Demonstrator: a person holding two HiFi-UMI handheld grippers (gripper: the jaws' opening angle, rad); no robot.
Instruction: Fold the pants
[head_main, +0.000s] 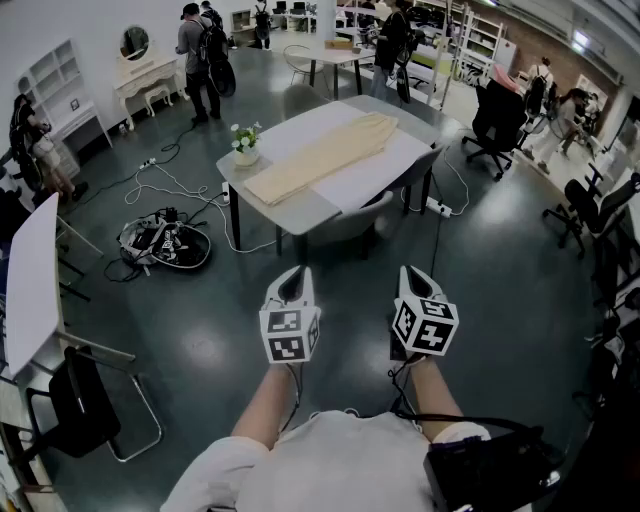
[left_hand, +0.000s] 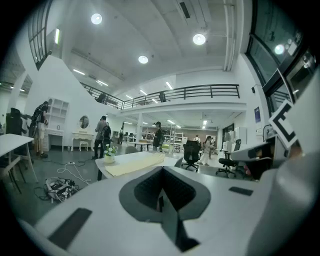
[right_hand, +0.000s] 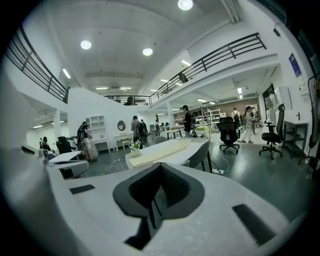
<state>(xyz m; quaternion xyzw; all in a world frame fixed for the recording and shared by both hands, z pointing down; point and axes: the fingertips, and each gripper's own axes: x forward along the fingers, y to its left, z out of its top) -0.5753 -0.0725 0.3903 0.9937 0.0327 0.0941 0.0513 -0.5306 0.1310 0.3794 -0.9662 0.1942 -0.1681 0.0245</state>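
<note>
The cream pants (head_main: 325, 155) lie stretched out lengthwise on a grey table (head_main: 300, 210) across the room, well ahead of me. Both gripper views show the pants from far off, in the left gripper view (left_hand: 135, 164) and in the right gripper view (right_hand: 162, 150). My left gripper (head_main: 292, 283) and right gripper (head_main: 413, 280) are held side by side in front of my body, over the dark floor and short of the table. Both point toward the table. Each has its jaws together with nothing between them, as the left (left_hand: 161, 200) and right (right_hand: 154, 205) gripper views show.
A small flower pot (head_main: 245, 145) stands at the table's left corner, and a grey chair (head_main: 350, 215) is tucked under its near side. Cables and a bag (head_main: 165, 243) lie on the floor to the left. A white table (head_main: 30, 280) and a black chair (head_main: 80, 400) are near left. Office chairs (head_main: 500, 115) and people stand further back.
</note>
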